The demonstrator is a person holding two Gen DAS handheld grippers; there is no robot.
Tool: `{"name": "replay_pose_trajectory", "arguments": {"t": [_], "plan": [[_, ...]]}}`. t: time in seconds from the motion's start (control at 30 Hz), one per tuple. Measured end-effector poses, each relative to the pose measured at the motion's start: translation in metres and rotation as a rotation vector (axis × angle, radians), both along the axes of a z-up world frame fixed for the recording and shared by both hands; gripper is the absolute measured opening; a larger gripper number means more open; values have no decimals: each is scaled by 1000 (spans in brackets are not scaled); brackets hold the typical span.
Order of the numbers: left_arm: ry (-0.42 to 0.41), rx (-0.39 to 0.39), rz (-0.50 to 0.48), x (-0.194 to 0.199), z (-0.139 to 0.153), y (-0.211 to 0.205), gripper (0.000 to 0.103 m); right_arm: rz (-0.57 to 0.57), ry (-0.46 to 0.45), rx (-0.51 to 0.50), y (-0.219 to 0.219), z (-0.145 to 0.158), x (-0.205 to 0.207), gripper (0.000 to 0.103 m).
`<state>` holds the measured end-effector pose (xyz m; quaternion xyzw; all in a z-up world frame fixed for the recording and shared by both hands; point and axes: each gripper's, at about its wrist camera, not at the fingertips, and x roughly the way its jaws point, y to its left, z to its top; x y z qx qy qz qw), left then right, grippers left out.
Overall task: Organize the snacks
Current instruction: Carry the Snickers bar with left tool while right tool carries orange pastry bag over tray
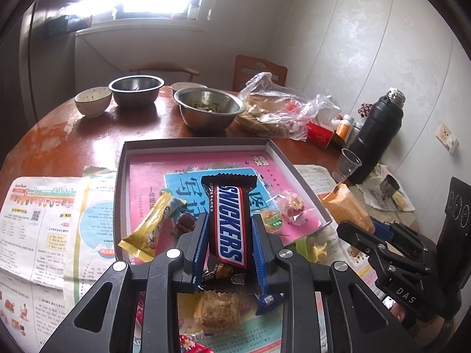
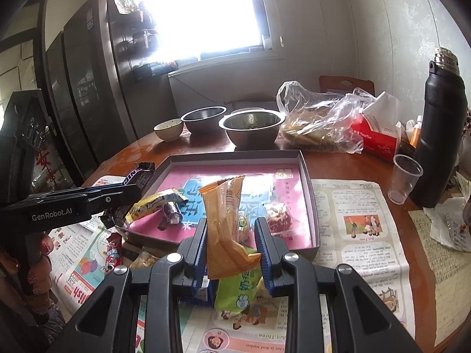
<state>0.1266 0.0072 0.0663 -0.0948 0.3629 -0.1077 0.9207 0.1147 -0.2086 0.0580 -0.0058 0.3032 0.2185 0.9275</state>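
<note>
Blue-padded fingers of the left gripper clamped a Snickers bar, lifted above the tray; its lower end hid behind the jaws. Similarly, the right gripper pinched an orange packet upright over the tray's near edge, both tilted downward. A hand at the frame edge was cut off.
</note>
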Motion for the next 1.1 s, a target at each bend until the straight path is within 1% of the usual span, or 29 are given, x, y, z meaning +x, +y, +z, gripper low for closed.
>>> {"name": "replay_pose_trajectory", "arguments": {"t": [0.33,0.43,0.6,0.77,0.93,1.1], "plan": [[-5,-30,38,16,0,16,29,-12,-24,-3,6,11,16,31],[0,-37,39,21,-4,18,29,-17,-29,-4,8,14,22,31],[32,-42,28,30,-17,16,29,-17,-28,1,15,15,33,31],[54,-43,8,37,-30,8,29,-36,-17,6,14,11,44,31],[69,-44,-11,45,-42,-2,29,-80,10,22,0,1,55,31],[75,-32,-24,49,-49,-9,29,-119,38,36,-14,-8,63,31]]}}
